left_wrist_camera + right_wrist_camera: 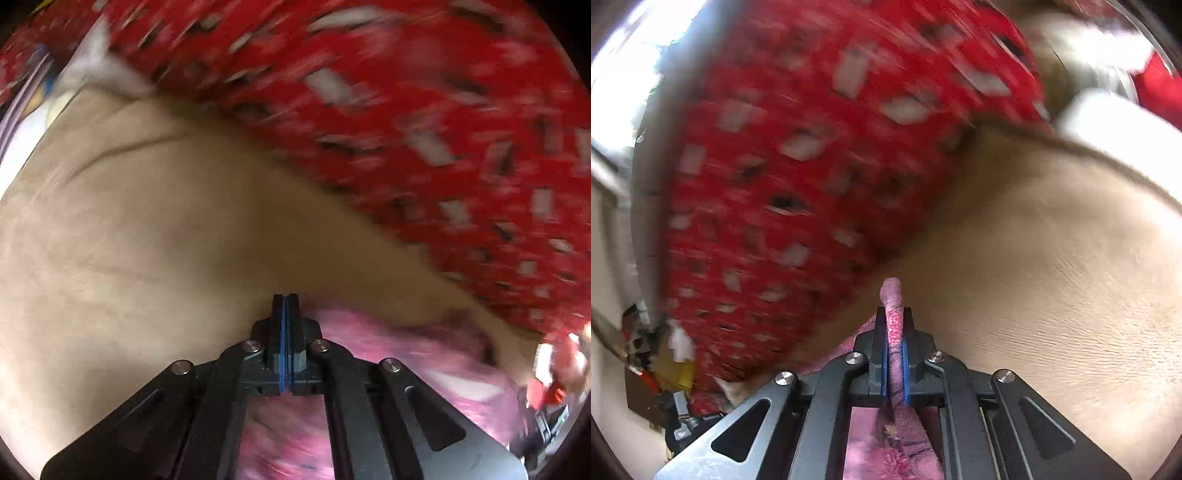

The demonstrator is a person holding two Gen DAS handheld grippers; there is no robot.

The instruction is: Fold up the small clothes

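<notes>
We see one small pink garment [895, 328], soft and mottled, bunched into a narrow rope where our right tongs [895, 317] are clamped on it; more of its fuzzy pink cloth [388, 362] spreads just beyond our left tongs [285, 301], whose blue-lined pads meet flush, and whether a thin edge is caught between them we cannot tell; beneath lies one tan sheet [147, 229], matte and lightly creased; beside it one red fabric [424, 110], blurred, speckled with pale rectangles.
</notes>
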